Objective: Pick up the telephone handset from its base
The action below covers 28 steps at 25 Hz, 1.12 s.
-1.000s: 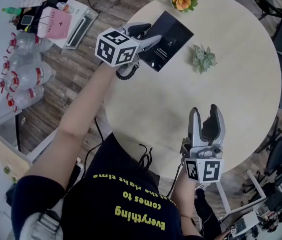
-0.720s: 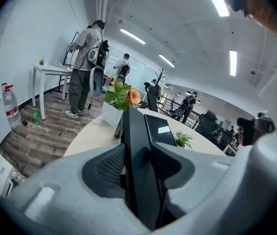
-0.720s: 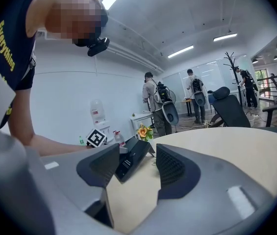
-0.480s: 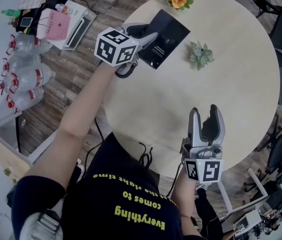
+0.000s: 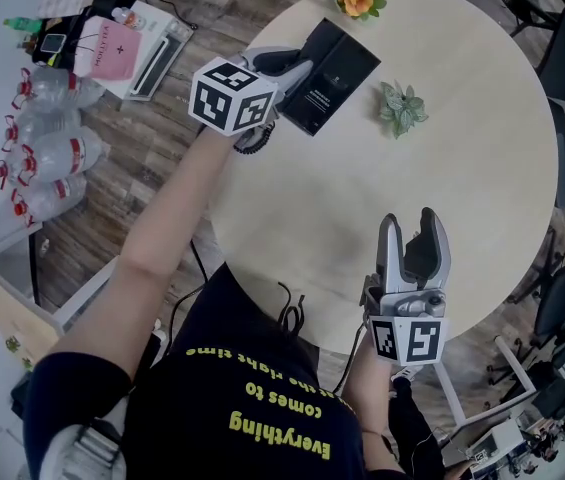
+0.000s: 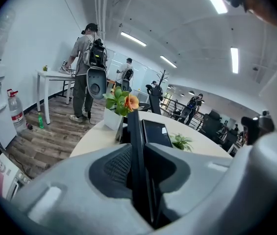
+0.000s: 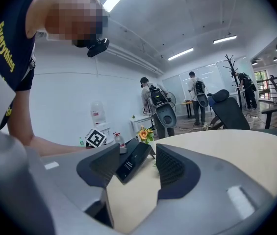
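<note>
**Grasp stage.** The left gripper (image 5: 290, 68), at the far-left edge of the table (image 5: 442, 198), is closing its jaws about the handset (image 6: 135, 131). The handset stands edge-on between the pads, apparently on the left side of the base (image 5: 334, 68), and a firm clamp is not yet evident. The right gripper (image 5: 414, 230) hangs near, jaws apart and empty. Next, probably: finish the clamp, then lift clear, minding the cord (image 5: 252, 143). Only the left gripper view shows the handset between the pads; the head view hides it under the gripper.
</note>
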Available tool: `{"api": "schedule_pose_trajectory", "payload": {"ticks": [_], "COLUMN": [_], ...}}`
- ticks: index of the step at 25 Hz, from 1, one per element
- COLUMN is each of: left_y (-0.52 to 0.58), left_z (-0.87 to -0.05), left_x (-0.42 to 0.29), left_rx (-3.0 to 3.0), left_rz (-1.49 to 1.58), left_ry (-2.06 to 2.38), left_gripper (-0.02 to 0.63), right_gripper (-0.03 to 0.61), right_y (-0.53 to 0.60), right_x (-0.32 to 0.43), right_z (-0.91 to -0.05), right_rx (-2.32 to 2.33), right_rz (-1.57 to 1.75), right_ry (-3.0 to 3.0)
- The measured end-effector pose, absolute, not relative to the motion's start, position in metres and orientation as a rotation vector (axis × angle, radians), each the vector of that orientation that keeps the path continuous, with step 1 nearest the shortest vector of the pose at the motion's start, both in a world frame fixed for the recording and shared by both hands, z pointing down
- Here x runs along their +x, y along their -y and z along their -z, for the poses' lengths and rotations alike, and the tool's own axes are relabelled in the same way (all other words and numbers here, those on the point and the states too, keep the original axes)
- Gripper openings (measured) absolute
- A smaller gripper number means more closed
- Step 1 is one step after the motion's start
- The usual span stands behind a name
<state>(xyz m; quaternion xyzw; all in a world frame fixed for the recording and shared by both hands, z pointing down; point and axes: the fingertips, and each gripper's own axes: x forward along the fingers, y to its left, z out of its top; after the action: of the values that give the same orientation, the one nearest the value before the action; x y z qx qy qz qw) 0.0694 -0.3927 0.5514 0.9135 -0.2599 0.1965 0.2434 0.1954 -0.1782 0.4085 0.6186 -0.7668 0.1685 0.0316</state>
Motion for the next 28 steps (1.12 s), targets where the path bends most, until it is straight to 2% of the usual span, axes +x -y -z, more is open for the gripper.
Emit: {"api": "schedule_pose_trajectory", "payload": {"ticks": [15, 20, 22, 23, 25, 26, 28], "left_y": [0.384, 0.373, 0.368, 0.366, 0.36, 0.357, 0.351], "left_z": [-0.488, -0.462, -0.451, -0.446, -0.436, -0.431, -0.421], "left_x": [0.069, 0.067, 0.064, 0.062, 0.06, 0.059, 0.057], "left_rx": [2.612, 2.633, 2.638, 2.64, 2.646, 2.651, 2.664], "left_rz": [-0.344, -0.278, -0.245, -0.228, -0.2, -0.19, -0.173], "left_ry": [0.756, 0.763, 0.775, 0.782, 0.789, 0.79, 0.793], "left_gripper": [0.08, 0.08, 0.08, 0.078, 0.078, 0.078, 0.078], "right_gripper": [0.228, 0.197, 0.176, 0.145, 0.036, 0.012, 0.012], "right_y": [0.171, 0.166, 0.165, 0.164, 0.162, 0.16, 0.157], "right_x": [0.194, 0.192, 0.191, 0.192, 0.194, 0.195, 0.195], "right_z": [-0.389, -0.376, -0.37, -0.368, -0.363, -0.361, -0.356], "right_rx": [1.931, 1.935, 1.944, 1.956, 1.983, 1.993, 2.006], "right_rz": [-0.459, -0.42, -0.401, -0.389, -0.359, -0.346, -0.322], "right_ry": [2.372, 2.39, 2.392, 2.385, 2.358, 2.345, 2.334]}}
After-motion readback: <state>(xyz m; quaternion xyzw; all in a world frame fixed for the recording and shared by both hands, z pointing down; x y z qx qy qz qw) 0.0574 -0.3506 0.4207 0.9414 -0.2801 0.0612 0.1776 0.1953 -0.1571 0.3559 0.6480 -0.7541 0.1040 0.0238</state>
